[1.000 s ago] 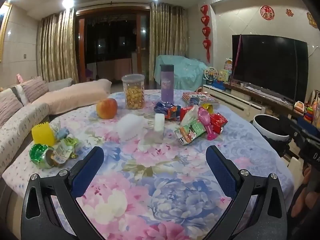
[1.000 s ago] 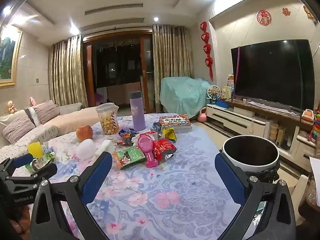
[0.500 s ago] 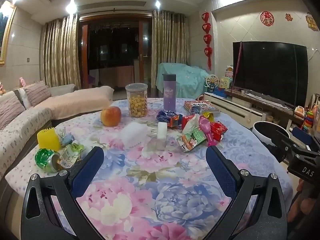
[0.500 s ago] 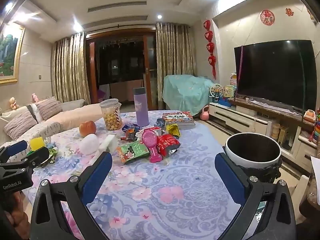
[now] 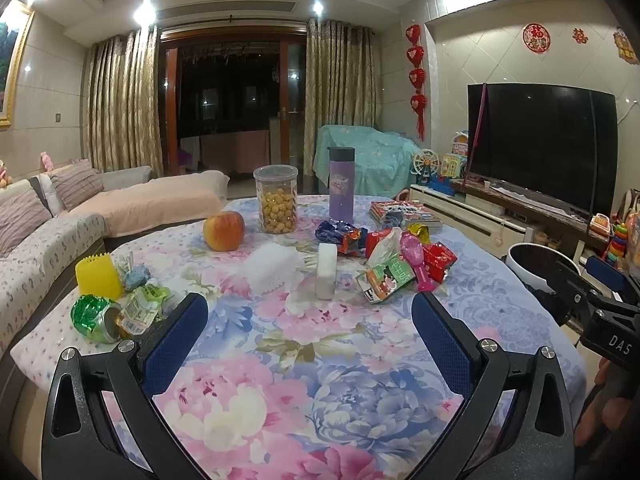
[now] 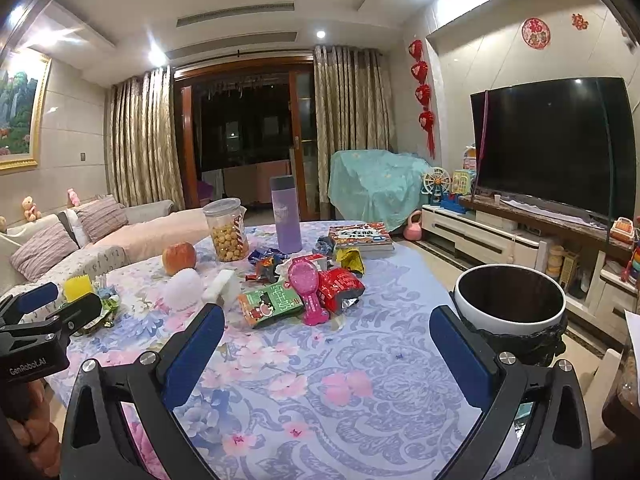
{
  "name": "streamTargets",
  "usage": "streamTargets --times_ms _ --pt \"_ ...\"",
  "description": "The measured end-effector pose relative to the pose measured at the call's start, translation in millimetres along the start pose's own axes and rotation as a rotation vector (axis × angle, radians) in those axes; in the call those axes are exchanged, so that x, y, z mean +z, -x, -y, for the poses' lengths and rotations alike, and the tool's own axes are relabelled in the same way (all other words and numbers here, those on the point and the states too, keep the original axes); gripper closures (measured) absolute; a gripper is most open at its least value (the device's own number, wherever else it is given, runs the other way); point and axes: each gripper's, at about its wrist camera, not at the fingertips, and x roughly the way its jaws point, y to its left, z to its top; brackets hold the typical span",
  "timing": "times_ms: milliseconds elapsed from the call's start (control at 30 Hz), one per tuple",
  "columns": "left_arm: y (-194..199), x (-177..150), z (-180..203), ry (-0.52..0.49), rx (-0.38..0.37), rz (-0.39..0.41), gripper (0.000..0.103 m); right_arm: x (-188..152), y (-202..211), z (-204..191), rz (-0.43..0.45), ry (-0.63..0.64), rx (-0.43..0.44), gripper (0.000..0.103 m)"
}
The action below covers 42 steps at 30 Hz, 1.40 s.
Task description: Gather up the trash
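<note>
Two grippers over a messy desk [image 5: 320, 360]
Left gripper [image 5: 310, 334] and right gripper [image 6: 326, 344]: jaws wide apart, holding nothing. Clear jar [image 5: 276, 199] holds yellow balls; trash bin [image 6: 510, 304] looks empty.

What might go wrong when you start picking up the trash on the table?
1. The pink brush lies between the green wrapper and the red wrapper, touching both, so a grab there might catch it too.
2. The trash bin stands off the table's right edge; a light wrapper could slip from the right tool on the way.
3. The apple, snack jar and purple bottle are not trash and could get bumped.
</note>
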Motion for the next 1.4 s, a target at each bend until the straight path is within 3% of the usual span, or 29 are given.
streamTargets --times_ms 1400 --pt "5.6 0.2 -2.2 0.017 -0.012 0.004 0.000 1.2 8.9 0.1 0.022 -0.008 0.012 0.000"
